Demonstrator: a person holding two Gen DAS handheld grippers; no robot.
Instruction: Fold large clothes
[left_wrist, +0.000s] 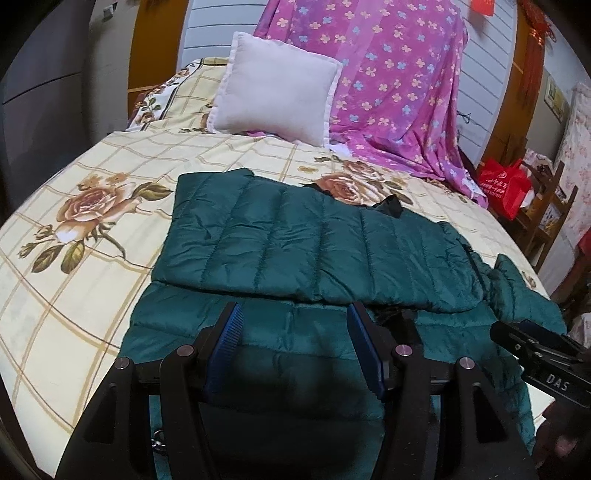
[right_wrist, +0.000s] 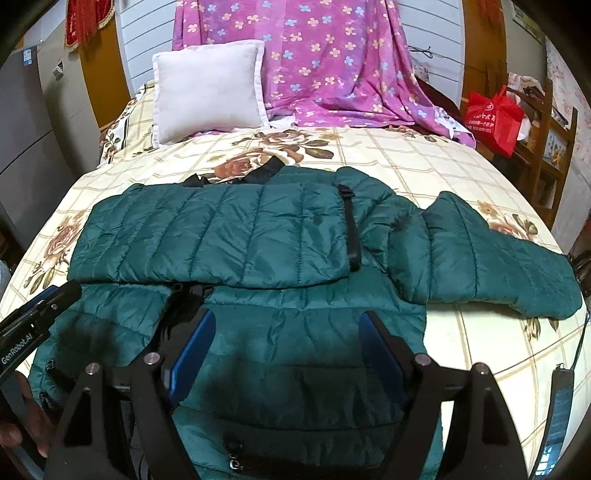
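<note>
A dark green quilted puffer jacket (left_wrist: 295, 240) lies flat on the floral bed sheet (left_wrist: 74, 295). One sleeve is folded across its body; the other sleeve (right_wrist: 498, 258) sticks out to the right. My left gripper (left_wrist: 295, 321) is open and empty, its blue pads (left_wrist: 229, 332) just above the jacket's near part. My right gripper (right_wrist: 286, 325) is open and empty over the jacket's near hem (right_wrist: 295, 369). The right gripper's body (left_wrist: 543, 354) shows at the right edge of the left wrist view. The left gripper's body (right_wrist: 33, 321) shows at the left edge of the right wrist view.
A white pillow (left_wrist: 277, 92) leans at the head of the bed beside a draped purple flowered cloth (left_wrist: 388, 92). A red bag (right_wrist: 495, 114) sits on a wooden chair at the right. A grey cabinet (right_wrist: 26, 129) stands at the left.
</note>
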